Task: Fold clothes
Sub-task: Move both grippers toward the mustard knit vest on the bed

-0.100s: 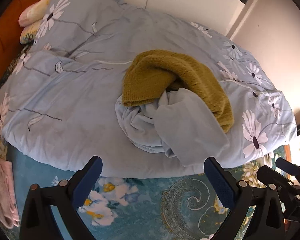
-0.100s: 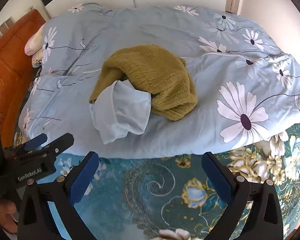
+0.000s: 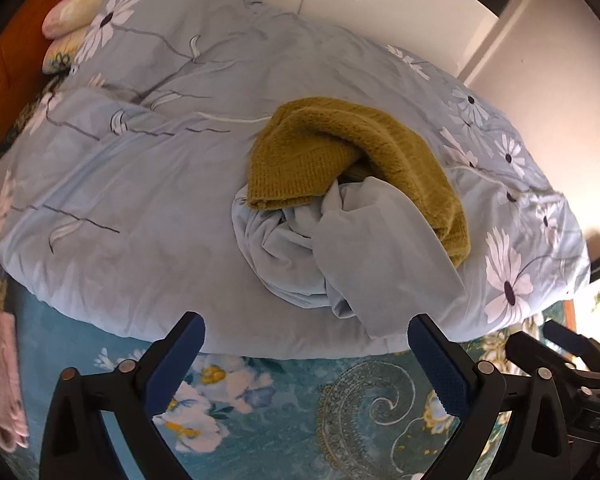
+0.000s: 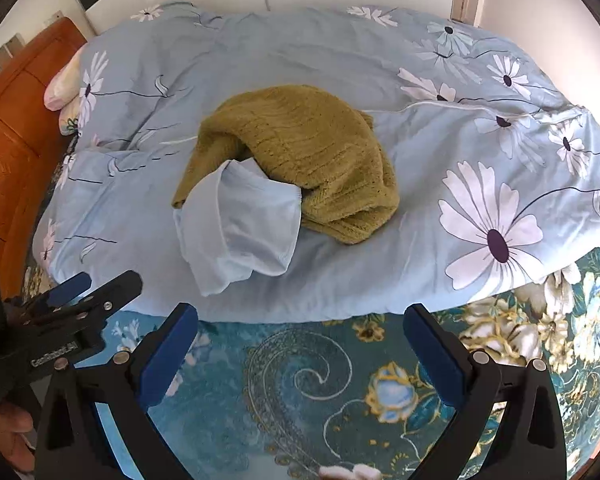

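An olive-green knitted sweater lies crumpled on a light blue flowered duvet. A pale blue garment is bunched partly under the sweater's near side. My left gripper hovers open over the teal bedsheet, just short of the duvet's near edge, nothing between its blue pads. My right gripper also stands open and empty at the duvet's near edge. In the right wrist view the left gripper shows at the left; in the left wrist view the right gripper shows at the right.
A teal flowered bedsheet covers the near part of the bed. An orange wooden headboard and pillows lie at the left. Pink cloth sits at the far left edge. White walls stand behind.
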### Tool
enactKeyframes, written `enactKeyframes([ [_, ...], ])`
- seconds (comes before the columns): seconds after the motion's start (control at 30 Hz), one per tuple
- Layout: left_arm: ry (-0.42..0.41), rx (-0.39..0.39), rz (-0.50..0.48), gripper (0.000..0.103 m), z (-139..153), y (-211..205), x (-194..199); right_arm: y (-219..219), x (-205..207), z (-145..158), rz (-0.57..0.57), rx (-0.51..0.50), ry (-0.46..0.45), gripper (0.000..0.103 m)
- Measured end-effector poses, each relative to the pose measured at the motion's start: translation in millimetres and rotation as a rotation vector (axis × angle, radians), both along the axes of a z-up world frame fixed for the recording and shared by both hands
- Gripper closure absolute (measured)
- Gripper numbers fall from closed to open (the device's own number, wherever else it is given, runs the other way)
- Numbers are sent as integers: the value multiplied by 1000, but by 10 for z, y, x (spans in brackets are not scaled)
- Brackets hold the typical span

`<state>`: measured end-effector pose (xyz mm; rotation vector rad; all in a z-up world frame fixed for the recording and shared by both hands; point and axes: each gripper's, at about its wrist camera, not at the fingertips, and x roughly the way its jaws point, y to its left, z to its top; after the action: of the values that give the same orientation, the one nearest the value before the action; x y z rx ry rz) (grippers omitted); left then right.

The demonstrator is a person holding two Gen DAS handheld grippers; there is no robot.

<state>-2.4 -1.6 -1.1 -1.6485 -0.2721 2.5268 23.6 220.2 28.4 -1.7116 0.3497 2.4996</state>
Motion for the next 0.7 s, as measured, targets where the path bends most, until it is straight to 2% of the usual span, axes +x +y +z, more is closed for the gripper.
enactKeyframes([
  [0.13,22,44,17,0,-72,-120,-27,-5,-13,-9,12,-3,11,1],
  [0.3,-3,43,59,0,-246,-193,-103,-41,-174,-203,21,17,6,1],
  [0.6,-37,27,77,0,-366,-206,-176,-79,-328,-282,46,30,12,1],
  [0.7,-48,46,74,0,-398,-208,-213,-69,-337,-293,55,37,16,1],
])
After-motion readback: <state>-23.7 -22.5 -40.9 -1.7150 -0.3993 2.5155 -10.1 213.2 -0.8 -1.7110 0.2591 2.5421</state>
